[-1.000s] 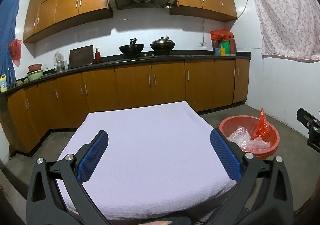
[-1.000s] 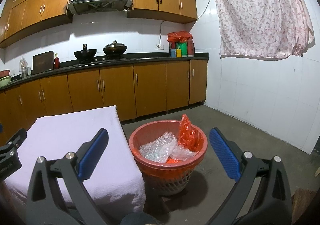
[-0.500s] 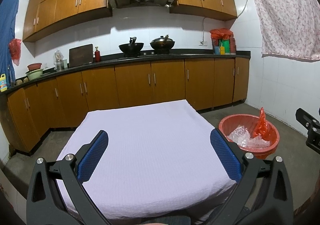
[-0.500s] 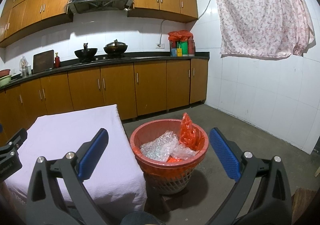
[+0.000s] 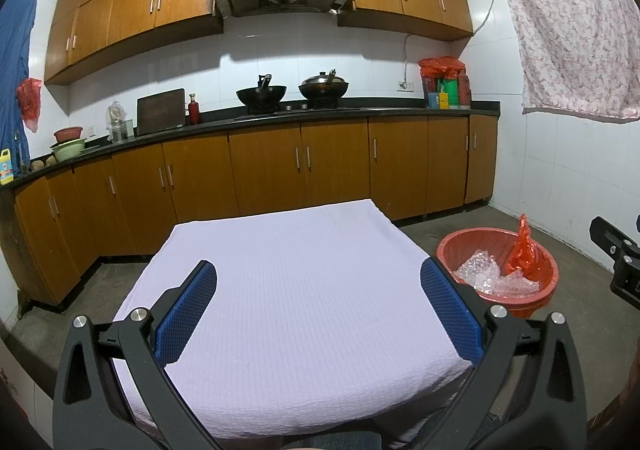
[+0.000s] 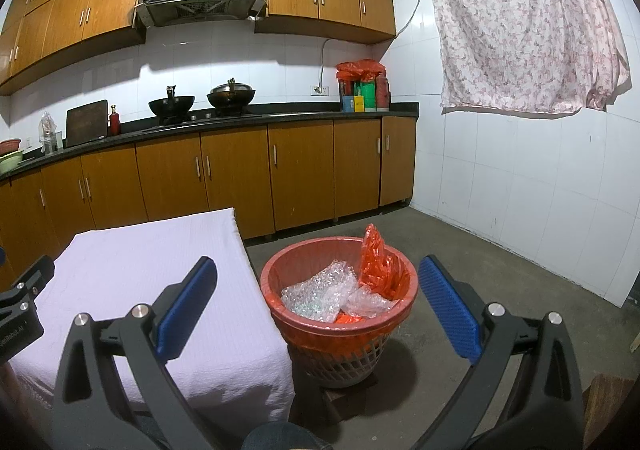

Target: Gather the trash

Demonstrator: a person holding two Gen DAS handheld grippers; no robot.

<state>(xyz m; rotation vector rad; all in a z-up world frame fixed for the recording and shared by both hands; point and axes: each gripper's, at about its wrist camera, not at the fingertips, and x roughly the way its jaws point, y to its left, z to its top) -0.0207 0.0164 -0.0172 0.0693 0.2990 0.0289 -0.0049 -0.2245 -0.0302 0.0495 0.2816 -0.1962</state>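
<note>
Left hand-held gripper (image 5: 319, 282) spread wide over the cloth-covered tabletop (image 5: 304, 290), gripping nothing. Right hand-held gripper (image 6: 318, 276) likewise apart, above the red trash basket (image 6: 276, 308) beside the tabletop, bubble wrap (image 6: 320, 292) inside.

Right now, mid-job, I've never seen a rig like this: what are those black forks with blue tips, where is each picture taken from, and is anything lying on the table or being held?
There is no robot arm. A person carries a two-finger gripper in each hand, and a fisheye camera on each looks forward along its fingers. The black forks with blue pads are those fingers.

The left wrist view shows the left gripper above the table's lilac cloth. Nothing lies on the cloth where it shows.

The right wrist view shows the right gripper over the red-lined waste basket standing on the floor beside the table. Inside are bubble wrap and a red plastic bag.

Both grippers are open and hold nothing. The kitchen counter behind carries pots and bottles.
</note>
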